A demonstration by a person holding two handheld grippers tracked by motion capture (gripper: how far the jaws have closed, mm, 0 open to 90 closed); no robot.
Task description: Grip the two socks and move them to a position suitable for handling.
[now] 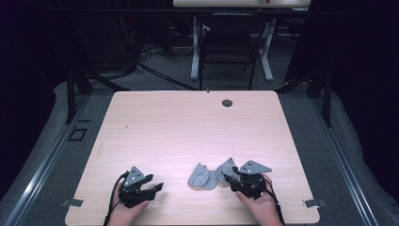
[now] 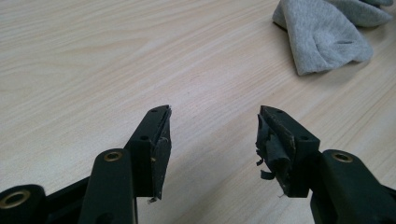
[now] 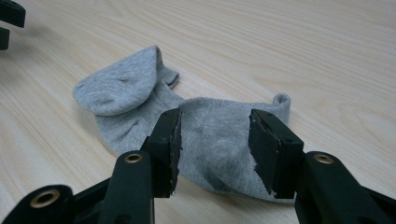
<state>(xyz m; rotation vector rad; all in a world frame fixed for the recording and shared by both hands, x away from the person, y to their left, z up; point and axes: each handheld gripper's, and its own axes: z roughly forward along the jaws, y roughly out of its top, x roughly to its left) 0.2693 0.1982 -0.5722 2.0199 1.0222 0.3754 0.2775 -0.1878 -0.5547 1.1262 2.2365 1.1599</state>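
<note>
Plainly, the grey sock point(image 1: 207, 176) lies crumpled on the near part of the wooden table point(image 1: 188, 127), a little right of the middle, its long axis running roughly left to right across the person's front. One end is folded over into a rounded hump point(image 3: 119, 86); the other spreads flat toward the right gripper point(image 1: 234, 179).

That gripper is much the nearer. In the right gripper view its jaws stand wide apart with the flat part of the sock directly between and beneath them (whether the tips already touch the cloth I cannot tell), so a grasp seems to need little more than a short descent and a squeeze.

The left gripper point(image 1: 153, 186) sits well apart to the sock's left, jaws likewise wide and holding nothing; in the left gripper view the sock point(image 2: 322, 39) lies ahead and off to one side across bare wood.

Nothing stands between either gripper and the sock. A dark round grommet point(image 1: 227, 102) sits near the far edge, out of the way.
</note>
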